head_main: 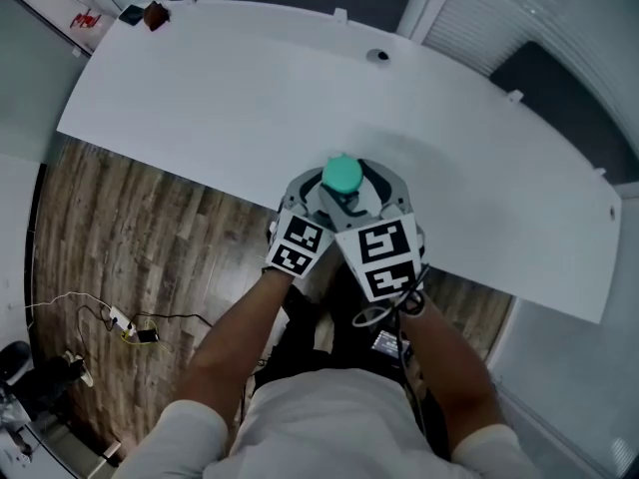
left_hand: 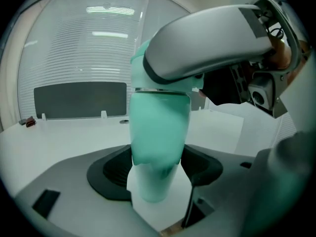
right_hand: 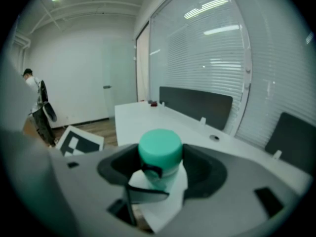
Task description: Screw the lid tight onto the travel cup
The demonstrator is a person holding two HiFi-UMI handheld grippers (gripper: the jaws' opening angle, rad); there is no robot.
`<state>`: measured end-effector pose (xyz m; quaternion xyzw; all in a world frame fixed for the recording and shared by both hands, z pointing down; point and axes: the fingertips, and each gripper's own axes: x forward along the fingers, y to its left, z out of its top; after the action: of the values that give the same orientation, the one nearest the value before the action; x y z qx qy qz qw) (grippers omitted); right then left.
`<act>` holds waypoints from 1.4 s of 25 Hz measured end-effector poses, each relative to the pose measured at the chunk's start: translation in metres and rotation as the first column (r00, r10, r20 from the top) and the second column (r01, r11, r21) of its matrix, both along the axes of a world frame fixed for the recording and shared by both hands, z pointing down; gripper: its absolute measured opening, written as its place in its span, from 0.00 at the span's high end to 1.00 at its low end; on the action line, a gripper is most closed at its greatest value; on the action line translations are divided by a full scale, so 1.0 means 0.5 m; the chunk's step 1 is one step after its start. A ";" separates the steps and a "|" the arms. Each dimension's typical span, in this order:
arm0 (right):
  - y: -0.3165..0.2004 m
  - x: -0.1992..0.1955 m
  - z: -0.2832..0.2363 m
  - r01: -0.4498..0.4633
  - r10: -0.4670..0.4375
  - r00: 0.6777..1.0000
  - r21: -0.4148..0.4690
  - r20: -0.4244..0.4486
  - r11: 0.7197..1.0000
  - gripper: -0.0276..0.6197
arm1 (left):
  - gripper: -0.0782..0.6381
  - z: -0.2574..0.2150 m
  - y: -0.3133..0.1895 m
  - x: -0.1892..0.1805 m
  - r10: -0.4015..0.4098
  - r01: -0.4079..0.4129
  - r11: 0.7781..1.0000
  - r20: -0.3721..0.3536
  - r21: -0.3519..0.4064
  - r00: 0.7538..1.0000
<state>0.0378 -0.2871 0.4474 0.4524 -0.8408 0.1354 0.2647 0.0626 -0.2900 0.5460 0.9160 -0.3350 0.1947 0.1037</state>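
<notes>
A teal travel cup (left_hand: 159, 132) stands between the jaws of my left gripper (left_hand: 158, 168), which is shut on its body near the base. Its round teal lid (right_hand: 159, 149) sits on top, and my right gripper (right_hand: 160, 171) is shut on it, with a dark strap loop hanging below the lid. In the head view the lid (head_main: 342, 175) shows from above, near the front edge of the white table (head_main: 230, 98). The left gripper (head_main: 321, 196) and right gripper (head_main: 363, 192) crowd together around it. I cannot tell whether the cup's base rests on the table.
A small dark red object (head_main: 154, 15) lies at the table's far left corner and a cable hole (head_main: 378, 56) at the far edge. Wooden floor with a power strip and cables (head_main: 125, 325) lies to the left. A person (right_hand: 37, 110) stands far off.
</notes>
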 end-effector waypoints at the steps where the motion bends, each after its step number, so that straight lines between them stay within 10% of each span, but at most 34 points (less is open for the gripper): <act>1: 0.002 0.000 0.001 0.004 -0.004 1.000 0.002 0.004 1.000 0.51 | 0.45 0.001 0.002 0.000 0.010 -0.010 1.000 -0.001 -0.003 1.000; 14: 0.017 -0.007 0.003 0.262 -0.262 0.965 0.026 -0.021 0.965 0.51 | 0.45 0.008 0.026 0.007 0.322 -0.321 0.946 0.030 -0.042 0.946; 25: 0.007 -0.005 -0.003 -0.029 0.029 1.000 0.019 0.000 0.999 0.51 | 0.45 0.002 0.006 -0.005 -0.003 0.003 1.000 -0.014 -0.014 1.000; 35: 0.011 -0.018 -0.001 0.166 -0.170 0.984 0.064 0.060 0.984 0.51 | 0.45 0.006 0.019 -0.004 0.231 -0.230 0.972 0.014 -0.036 0.973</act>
<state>0.0287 -0.2816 0.4468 0.3829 -0.8878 0.1024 0.2340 0.0606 -0.2806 0.5490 0.9451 -0.2240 0.2192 0.0929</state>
